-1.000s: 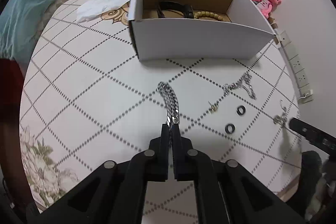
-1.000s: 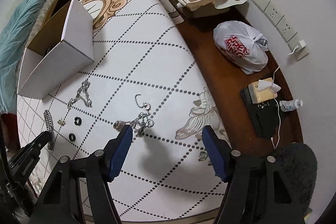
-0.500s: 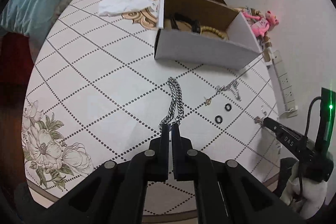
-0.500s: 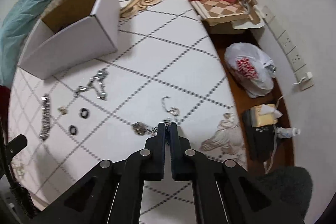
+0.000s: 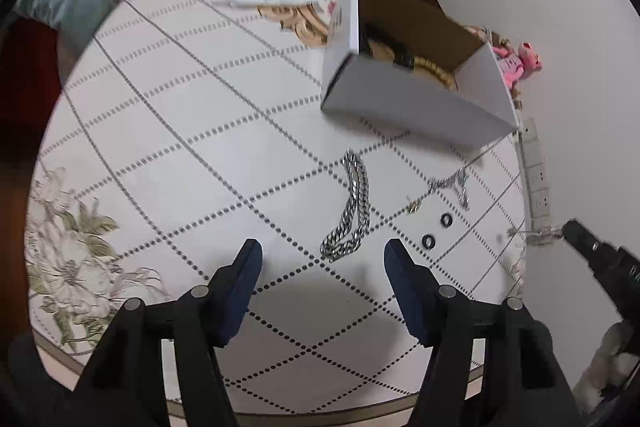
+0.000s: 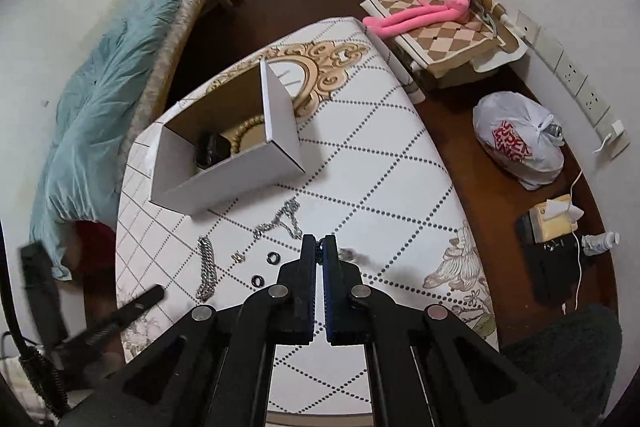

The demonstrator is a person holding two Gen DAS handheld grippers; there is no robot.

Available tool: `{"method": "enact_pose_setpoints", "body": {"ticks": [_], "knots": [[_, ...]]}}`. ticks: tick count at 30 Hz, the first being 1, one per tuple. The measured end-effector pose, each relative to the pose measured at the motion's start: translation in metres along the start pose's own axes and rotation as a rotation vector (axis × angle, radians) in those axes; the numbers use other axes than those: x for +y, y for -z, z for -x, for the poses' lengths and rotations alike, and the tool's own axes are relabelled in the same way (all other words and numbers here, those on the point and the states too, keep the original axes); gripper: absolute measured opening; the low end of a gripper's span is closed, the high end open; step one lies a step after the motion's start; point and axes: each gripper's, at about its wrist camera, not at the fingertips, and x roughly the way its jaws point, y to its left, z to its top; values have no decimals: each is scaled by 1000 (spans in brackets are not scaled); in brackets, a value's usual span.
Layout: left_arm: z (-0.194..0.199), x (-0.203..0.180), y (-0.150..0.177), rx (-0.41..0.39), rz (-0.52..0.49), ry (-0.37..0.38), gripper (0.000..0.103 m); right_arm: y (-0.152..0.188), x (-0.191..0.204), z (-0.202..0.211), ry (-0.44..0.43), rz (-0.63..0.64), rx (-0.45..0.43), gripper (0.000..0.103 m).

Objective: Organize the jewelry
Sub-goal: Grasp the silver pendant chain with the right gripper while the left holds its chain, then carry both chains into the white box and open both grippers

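Chain (image 5: 351,211) lies on the table (image 5: 180,131) just ahead of the left gripper (image 5: 322,259), its long axis running away from the fingers toward the box (image 5: 416,107); jaws have just been opening, nothing between. Right gripper (image 6: 319,247) pinches a small trinket (image 6: 320,250), box up-left of it.

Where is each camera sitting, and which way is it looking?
Left wrist: sits on the left gripper, looking steeply down at the table; its open fingers frame the thick chain, which they have just let go, and the right gripper pokes in at the edge.
Right wrist: sits on the right gripper, looking down at the table; its fingers are shut on a thin chain, and the left gripper shows low left.
Both see the box, thick chain, rings and pink toy.
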Motion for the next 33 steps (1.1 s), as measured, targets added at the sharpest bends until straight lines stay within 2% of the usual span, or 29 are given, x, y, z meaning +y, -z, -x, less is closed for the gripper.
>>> {"method": "enact_pose_setpoints", "body": {"ticks": [6, 8, 10, 11, 12, 13, 14, 15, 20, 24, 28, 33], "knots": [[-27, -14, 9, 27, -64, -41, 61, 5, -5, -18, 38, 11, 28, 2], [-31, -25, 9, -5, -113, -83, 60, 8, -6, -25, 52, 17, 40, 2], [-37, -34, 6, -2, -160, -106, 60, 11, -8, -30, 56, 15, 53, 2], [-40, -42, 6, -14, -204, -149, 51, 12, -9, -32, 61, 13, 60, 2], [-42, -49, 7, -26, -248, -190, 36, 13, -9, -34, 64, 12, 62, 1], [-44, -54, 7, -32, -277, -216, 29, 14, -10, -35, 67, 11, 66, 1], [-44, -57, 6, -29, -290, -205, 12, 14, -11, -36, 68, 11, 68, 1], [-44, -58, 4, -16, -274, -192, 8, 14, -11, -37, 70, 11, 69, 1], [-32, -46, 0, -17, -176, -95, 5, 14, -8, -34, 52, 14, 68, 1], [0, -38, 0, -51, -135, -25, 5, 10, 3, -23, 4, 28, 67, 1], [38, -37, -6, -77, -123, 60, 5, 2, 18, -4, -56, 46, 49, 1], [84, -48, -33, -135, -119, 157, 5, -23, 43, 27, -150, 76, 7, 1]]}}
